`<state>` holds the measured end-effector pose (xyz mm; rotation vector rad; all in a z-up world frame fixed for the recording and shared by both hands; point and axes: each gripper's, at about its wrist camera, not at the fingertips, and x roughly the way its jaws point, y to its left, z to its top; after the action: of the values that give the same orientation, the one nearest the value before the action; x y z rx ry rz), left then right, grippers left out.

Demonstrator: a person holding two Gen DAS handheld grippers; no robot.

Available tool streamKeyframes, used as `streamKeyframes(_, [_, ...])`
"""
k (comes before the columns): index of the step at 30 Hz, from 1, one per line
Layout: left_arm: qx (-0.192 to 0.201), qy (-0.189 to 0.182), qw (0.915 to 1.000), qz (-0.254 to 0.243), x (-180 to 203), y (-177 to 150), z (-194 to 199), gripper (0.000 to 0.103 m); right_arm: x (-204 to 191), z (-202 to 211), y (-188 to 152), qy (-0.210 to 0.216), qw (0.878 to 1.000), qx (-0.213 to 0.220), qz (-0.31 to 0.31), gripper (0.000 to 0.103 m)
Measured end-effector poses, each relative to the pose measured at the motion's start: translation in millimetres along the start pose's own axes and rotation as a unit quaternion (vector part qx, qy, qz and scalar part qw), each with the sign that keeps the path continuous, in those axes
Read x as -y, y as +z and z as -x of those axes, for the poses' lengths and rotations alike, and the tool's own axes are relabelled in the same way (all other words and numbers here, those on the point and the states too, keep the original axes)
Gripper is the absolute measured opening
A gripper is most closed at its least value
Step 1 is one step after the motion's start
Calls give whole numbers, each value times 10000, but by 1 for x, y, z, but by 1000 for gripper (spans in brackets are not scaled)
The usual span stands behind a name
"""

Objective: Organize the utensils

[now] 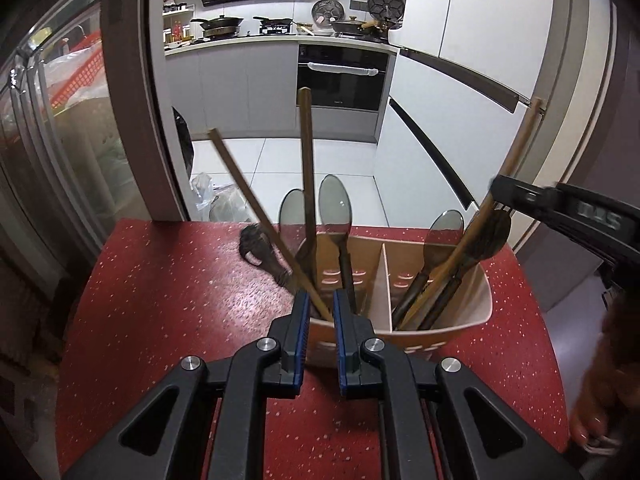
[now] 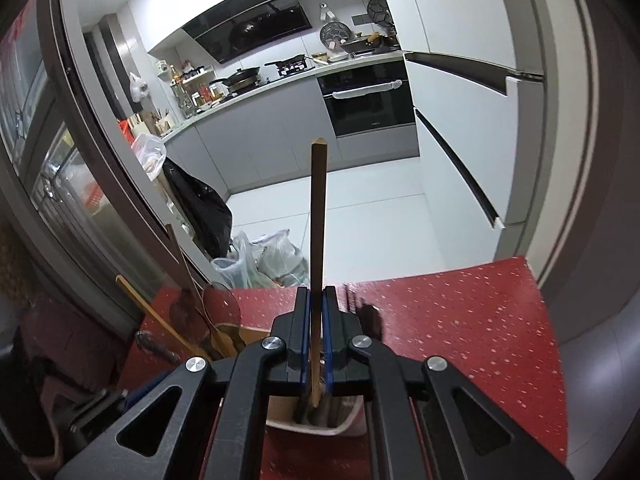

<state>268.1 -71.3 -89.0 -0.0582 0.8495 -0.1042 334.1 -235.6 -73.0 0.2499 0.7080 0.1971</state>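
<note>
A beige two-compartment utensil holder stands on the red speckled table. Its left compartment holds two spoons, a dark chopstick and a light chopstick. The light chopstick leans left, passing between the fingers of my left gripper, which stands open with a gap on both sides of it. The right compartment holds a spoon and dark wooden utensils. My right gripper is shut on a brown chopstick, whose lower end dips into the holder. From the left wrist, that gripper shows at the right.
A dark utensil lies on the table behind the holder. A person's hand shows at the lower right. Beyond the table's far edge are a tiled kitchen floor, plastic bags, a glass door frame and white cabinets.
</note>
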Motion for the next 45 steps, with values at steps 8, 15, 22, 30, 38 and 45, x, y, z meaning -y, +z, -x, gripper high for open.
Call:
streamKeyframes(8, [-294, 2, 9995, 150, -8, -15, 3, 34, -6, -1, -29, -51, 9977, -548, 403, 7])
streamKeyframes(15, [-583, 17, 9982, 118, -12, -25, 8, 34, 9, 7, -12, 114, 9960, -890, -33, 63])
streamKeyframes(22, [-714, -24, 9974, 111, -18, -28, 17, 34, 16, 26, -15, 55, 9945, -1008, -261, 66])
streamKeyframes(30, [-864, 38, 9960, 223, -32, -43, 32, 103, 17, 41, -55, -121, 9867, -1538, -517, 74])
streamKeyframes(38, [-989, 185, 9947, 200, -43, -60, 47, 103, 0, 56, -98, -325, 9805, -1862, -537, 90])
streamKeyframes(45, [-1153, 423, 9923, 180, -52, -73, 59, 103, -18, 78, -115, -635, 9848, -1613, -148, 103])
